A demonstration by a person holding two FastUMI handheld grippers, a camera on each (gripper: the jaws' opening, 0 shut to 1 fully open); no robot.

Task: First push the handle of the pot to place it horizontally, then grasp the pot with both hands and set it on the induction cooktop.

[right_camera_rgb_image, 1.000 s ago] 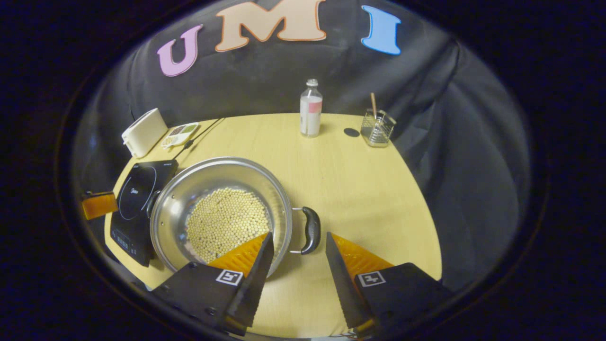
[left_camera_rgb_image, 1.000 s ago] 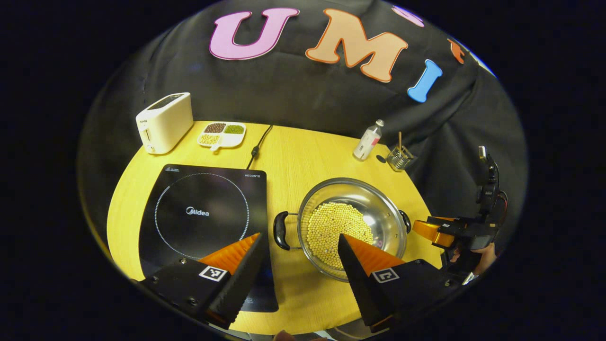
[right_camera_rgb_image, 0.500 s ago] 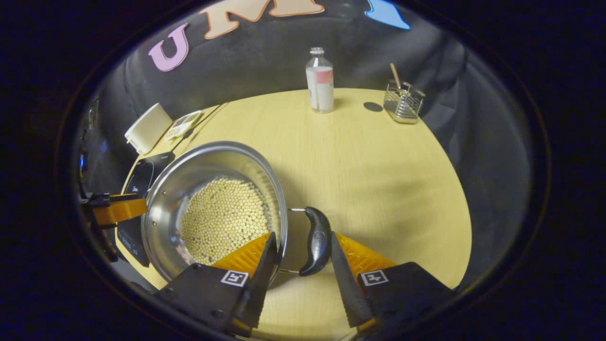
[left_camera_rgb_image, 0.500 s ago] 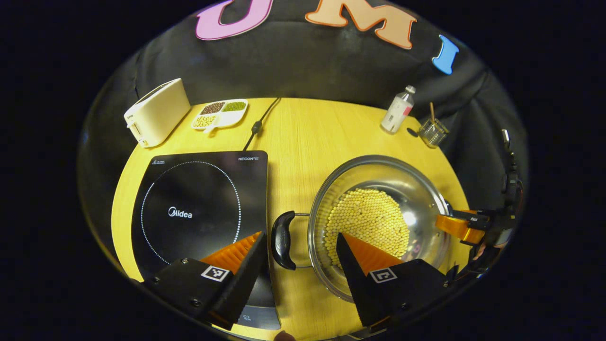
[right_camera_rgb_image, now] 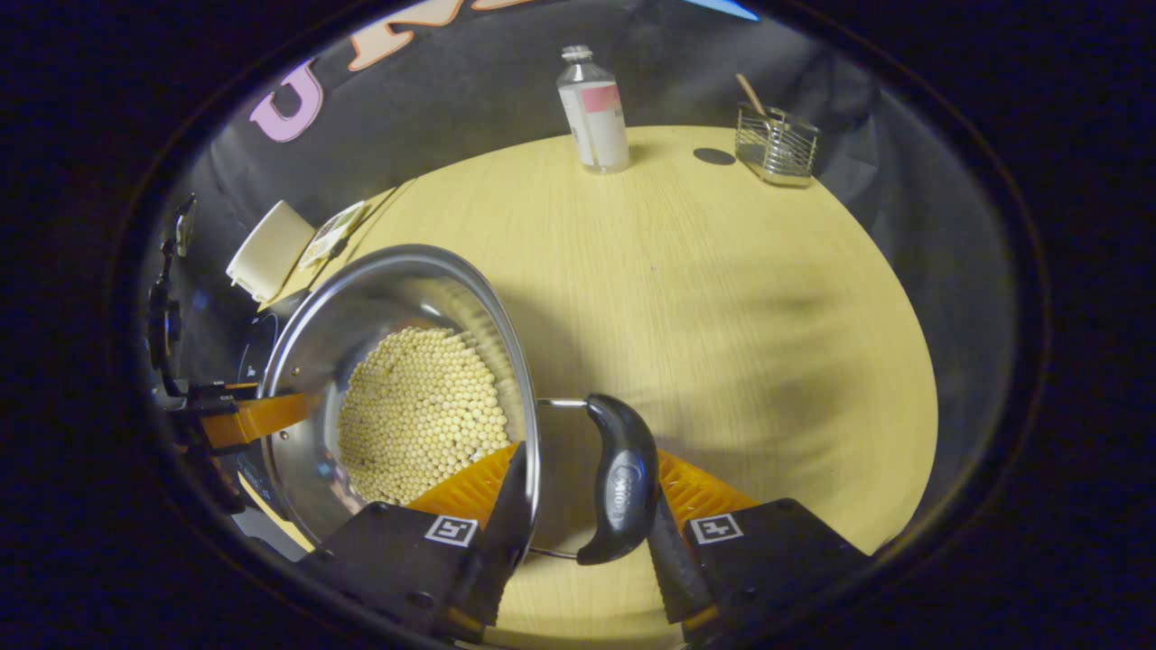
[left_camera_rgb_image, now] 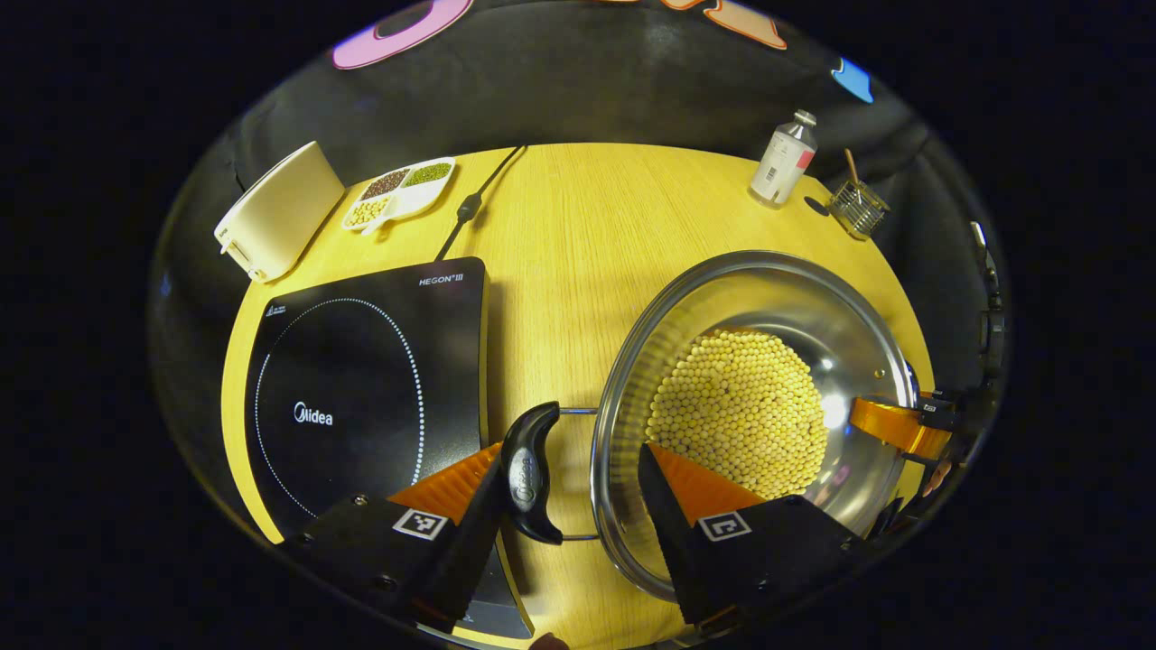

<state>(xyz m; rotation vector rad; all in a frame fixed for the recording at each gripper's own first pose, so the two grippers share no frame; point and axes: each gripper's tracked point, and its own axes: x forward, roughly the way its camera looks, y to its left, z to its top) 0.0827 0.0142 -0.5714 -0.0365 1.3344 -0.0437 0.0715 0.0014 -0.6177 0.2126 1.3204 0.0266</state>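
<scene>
Pot [left_camera_rgb_image: 750,415] between both open tongs [left_camera_rgb_image: 567,492]

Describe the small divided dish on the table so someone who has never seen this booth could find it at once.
Start at the black induction cooktop on the yellow table. Beyond its far edge stands a cream toaster; the divided dish lies right beside it, next to the black power cord. It is white, shallow, and alone holds separate sections of brown, green and pale beans.

My left gripper [left_camera_rgb_image: 569,501], black wedge bodies, square black-and-white tags, small screws, ridged inner faces, my right gripper [right_camera_rgb_image: 587,506] alike
</scene>
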